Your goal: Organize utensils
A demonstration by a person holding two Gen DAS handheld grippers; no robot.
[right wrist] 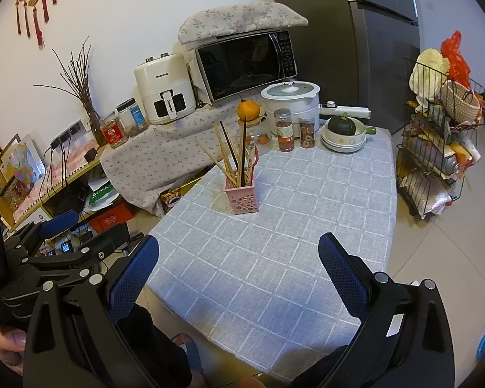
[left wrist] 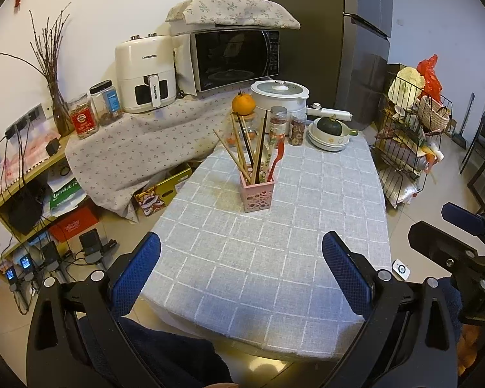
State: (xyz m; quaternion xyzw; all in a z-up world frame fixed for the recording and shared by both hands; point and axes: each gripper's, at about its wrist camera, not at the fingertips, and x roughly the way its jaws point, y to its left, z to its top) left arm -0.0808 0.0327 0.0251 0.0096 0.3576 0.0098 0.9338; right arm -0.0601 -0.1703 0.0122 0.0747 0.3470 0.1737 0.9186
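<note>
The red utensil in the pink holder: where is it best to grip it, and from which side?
Probably grip the red utensil on its bare upper shaft, coming from above on the right. It leans right, apart from the chopsticks crowding the left of the pink holder. Both grippers are open and well back.

The near half of the desk (left wrist: 274, 258) lies bare under its checked cloth, open to approach from the front edge. The pink holder (left wrist: 258, 194) stands alone mid-desk, with bare cloth on every side; its chopsticks (left wrist: 242, 158) and red utensil (left wrist: 276, 161) fan upward and outward, crowding the space above it. Behind, the orange (left wrist: 243, 103), two jars (left wrist: 279, 126), stacked bowls (left wrist: 328, 137) and white cooker (left wrist: 279, 97) line the far edge closely. A wire rack (left wrist: 407, 148) stands beside the desk's right side.
</note>
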